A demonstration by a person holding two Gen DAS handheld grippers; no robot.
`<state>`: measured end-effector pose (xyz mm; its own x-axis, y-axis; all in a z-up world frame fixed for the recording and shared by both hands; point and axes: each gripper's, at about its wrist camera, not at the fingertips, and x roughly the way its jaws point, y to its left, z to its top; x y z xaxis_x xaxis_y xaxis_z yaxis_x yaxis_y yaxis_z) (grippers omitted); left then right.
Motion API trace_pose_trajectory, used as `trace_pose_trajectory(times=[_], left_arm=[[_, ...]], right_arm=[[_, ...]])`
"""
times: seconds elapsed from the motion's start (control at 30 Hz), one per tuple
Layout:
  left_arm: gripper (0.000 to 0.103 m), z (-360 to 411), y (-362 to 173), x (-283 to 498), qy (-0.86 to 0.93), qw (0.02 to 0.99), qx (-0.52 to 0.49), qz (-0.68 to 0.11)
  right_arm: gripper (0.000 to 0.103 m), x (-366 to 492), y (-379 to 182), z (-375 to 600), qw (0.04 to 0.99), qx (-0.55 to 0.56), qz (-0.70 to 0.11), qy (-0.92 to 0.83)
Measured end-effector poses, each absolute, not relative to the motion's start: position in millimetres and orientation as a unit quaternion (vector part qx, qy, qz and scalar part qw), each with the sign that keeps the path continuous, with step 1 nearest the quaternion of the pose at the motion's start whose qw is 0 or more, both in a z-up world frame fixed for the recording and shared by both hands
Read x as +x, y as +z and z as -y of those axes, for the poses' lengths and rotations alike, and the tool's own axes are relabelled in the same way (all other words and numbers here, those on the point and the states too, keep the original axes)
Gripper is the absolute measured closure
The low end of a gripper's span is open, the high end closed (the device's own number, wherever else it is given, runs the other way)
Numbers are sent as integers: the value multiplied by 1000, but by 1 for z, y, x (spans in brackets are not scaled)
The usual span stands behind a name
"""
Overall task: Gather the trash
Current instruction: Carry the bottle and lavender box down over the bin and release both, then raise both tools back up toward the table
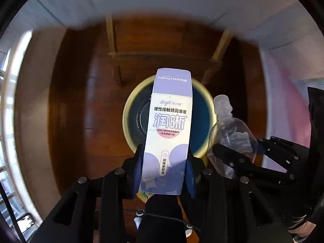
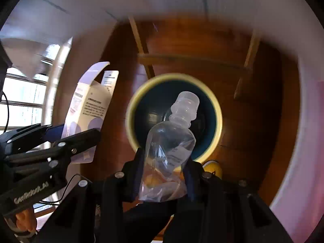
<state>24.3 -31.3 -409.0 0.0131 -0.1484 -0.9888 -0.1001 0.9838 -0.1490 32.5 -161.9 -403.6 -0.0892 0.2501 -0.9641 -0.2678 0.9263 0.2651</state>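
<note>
You had the left claw [image 1: 164, 172] clamped low on the light, crushable carton [image 1: 169, 129], right claw [image 2: 165, 179] pinching the soft, slippery bottle [image 2: 172, 141], bin [image 2: 212, 105] ahead of both.

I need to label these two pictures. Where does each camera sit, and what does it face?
Left wrist: on the left gripper, facing its purple-white cardboard box; right gripper shows beside it.
Right wrist: on the right gripper, facing its crumpled clear plastic bottle; left gripper shows.
Shared: the yellow-rimmed dark bin on brown wooden floor.
</note>
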Motion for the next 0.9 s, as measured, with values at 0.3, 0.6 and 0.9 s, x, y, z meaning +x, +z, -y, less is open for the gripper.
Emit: trace_pose_trajectory(times=[0.3, 0.6, 0.9], left_arm=[[30, 27, -497, 30, 8, 710, -68, -701], [12, 9, -460, 9, 25, 731, -91, -676], [12, 11, -322, -14, 41, 767, -109, -631]], right_arm=[[58, 41, -511, 167, 668, -11, -722, 180], [31, 36, -481, 180, 680, 7, -712, 173], [31, 17, -356, 182, 719, 16, -676, 158]])
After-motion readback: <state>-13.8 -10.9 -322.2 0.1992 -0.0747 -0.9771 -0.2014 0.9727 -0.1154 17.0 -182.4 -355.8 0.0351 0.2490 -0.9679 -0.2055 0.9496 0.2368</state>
